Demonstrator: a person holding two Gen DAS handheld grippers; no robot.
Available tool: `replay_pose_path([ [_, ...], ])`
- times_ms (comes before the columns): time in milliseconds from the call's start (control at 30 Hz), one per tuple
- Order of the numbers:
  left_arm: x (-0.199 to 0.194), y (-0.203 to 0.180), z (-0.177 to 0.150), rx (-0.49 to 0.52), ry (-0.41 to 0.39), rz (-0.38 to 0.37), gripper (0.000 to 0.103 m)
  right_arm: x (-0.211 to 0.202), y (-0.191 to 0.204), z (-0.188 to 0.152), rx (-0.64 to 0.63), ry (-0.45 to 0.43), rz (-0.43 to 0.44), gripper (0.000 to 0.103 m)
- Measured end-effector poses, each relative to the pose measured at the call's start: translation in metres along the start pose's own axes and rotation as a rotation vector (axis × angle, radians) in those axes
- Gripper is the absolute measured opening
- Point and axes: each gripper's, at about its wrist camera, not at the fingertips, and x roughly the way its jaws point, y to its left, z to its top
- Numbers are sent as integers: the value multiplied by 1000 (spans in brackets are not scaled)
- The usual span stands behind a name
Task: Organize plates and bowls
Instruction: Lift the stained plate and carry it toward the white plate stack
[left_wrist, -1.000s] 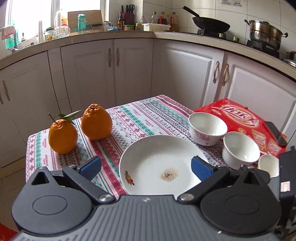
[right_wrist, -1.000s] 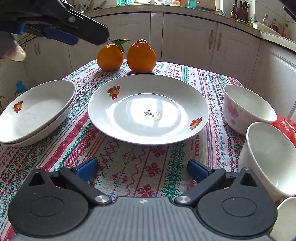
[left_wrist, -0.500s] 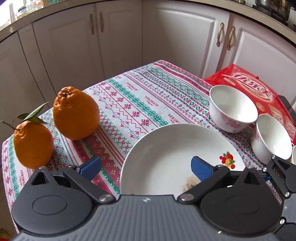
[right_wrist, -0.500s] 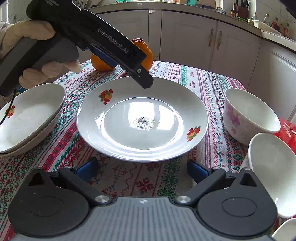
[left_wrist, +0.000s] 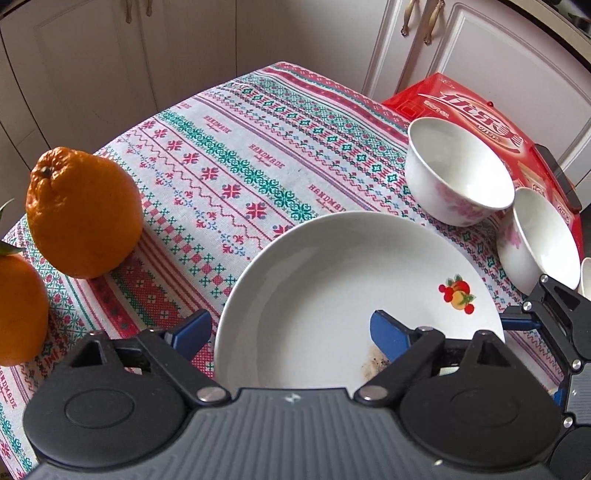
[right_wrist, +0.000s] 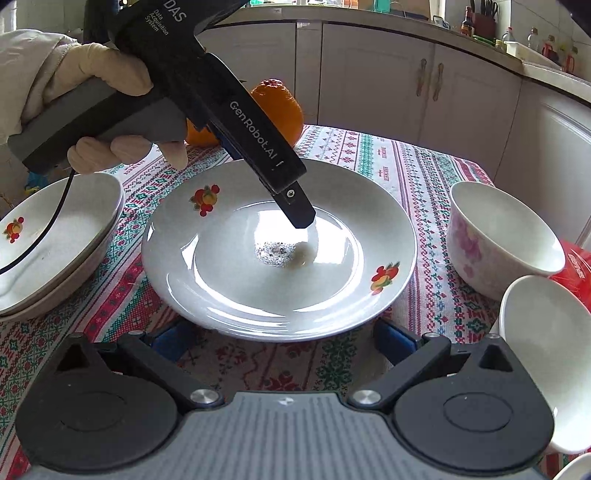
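A white plate (left_wrist: 332, 280) with fruit prints and a crumb stain lies on the patterned tablecloth. My left gripper (left_wrist: 290, 330) straddles its rim: one blue pad (left_wrist: 192, 332) sits outside the edge and the other (left_wrist: 388, 332) is over the plate's well. The jaws are closing, with the rim between them and the pads apart from it. In the right wrist view a gloved hand (right_wrist: 107, 92) holds that gripper, one finger (right_wrist: 295, 206) low over the plate (right_wrist: 240, 288). My right gripper (right_wrist: 280, 341) is open at the plate's near rim.
Two stacked plates (right_wrist: 55, 240) lie to the left. Two flowered bowls (right_wrist: 498, 243) (right_wrist: 543, 332) stand on the right beside a red packet (left_wrist: 472, 107). Two oranges (left_wrist: 85, 210) (left_wrist: 18, 306) sit at the table's far side. Kitchen cabinets (right_wrist: 388, 81) surround the table.
The left gripper came down from above the table onto the plate, tilting more steeply, and its jaws narrowed. The right gripper kept still; the plate now sits slightly nearer to it.
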Motion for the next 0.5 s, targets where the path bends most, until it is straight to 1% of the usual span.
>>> replay_pose_path([
  [33,1,0,1,6,11,-7,86,0,0,0,-1,-1,1,103],
  [133,4,-1,4,30,31,-12,85,0,0,0,-5,-8,0,103],
  [200,4,-1,6,43,39,-18,82,1,-1,0,-5,-11,2,103],
  [300,6,1,8,48,48,-45,81,0,-2,0,-4,-14,7,102],
  [400,6,0,9,70,56,-43,77,-1,-1,-1,-11,-21,14,100],
  [500,6,1,11,76,67,-53,76,-2,0,-1,-16,-25,22,98],
])
